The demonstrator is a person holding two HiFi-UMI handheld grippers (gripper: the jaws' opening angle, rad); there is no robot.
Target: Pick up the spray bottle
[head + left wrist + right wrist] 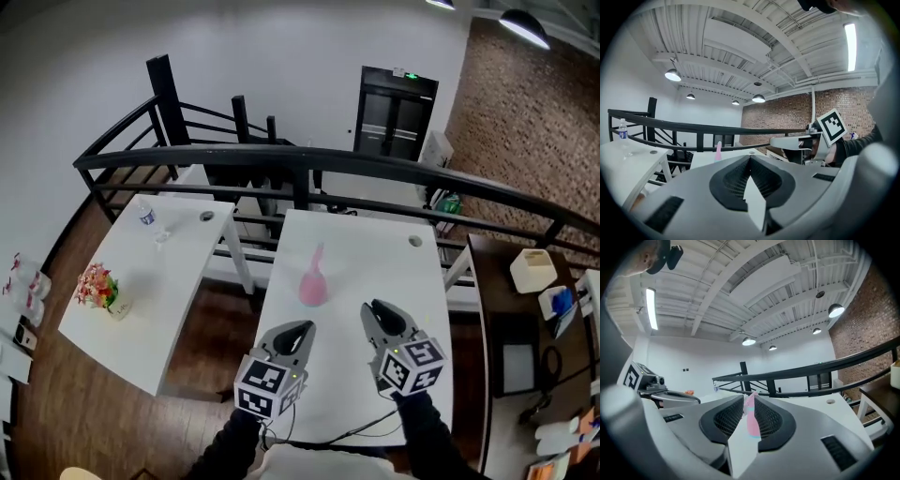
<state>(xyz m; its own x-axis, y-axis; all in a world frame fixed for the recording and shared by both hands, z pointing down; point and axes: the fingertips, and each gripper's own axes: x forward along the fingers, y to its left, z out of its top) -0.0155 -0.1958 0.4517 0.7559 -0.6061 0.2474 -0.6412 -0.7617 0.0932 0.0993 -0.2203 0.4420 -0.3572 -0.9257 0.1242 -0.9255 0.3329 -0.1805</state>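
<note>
The pink spray bottle (pixel 313 279) stands upright in the middle of the white table (pixel 356 234), ahead of both grippers and touched by neither. My left gripper (pixel 302 328) hovers over the near part of the table, below and slightly left of the bottle, jaws shut and empty. My right gripper (pixel 373 307) is to the bottle's lower right, also shut with nothing held. In the left gripper view the bottle (pixel 718 151) shows small, left of the closed jaws (pixel 750 157). The right gripper view shows the bottle (pixel 753 423) far off through the slit of its jaws (pixel 749 398).
A second white table (pixel 112 319) at the left holds a water bottle (pixel 146 215) and a small flower pot (pixel 98 287). A black railing (pixel 309 161) runs behind both tables. At the right a dark desk (pixel 497 309) carries a white box (pixel 532 269).
</note>
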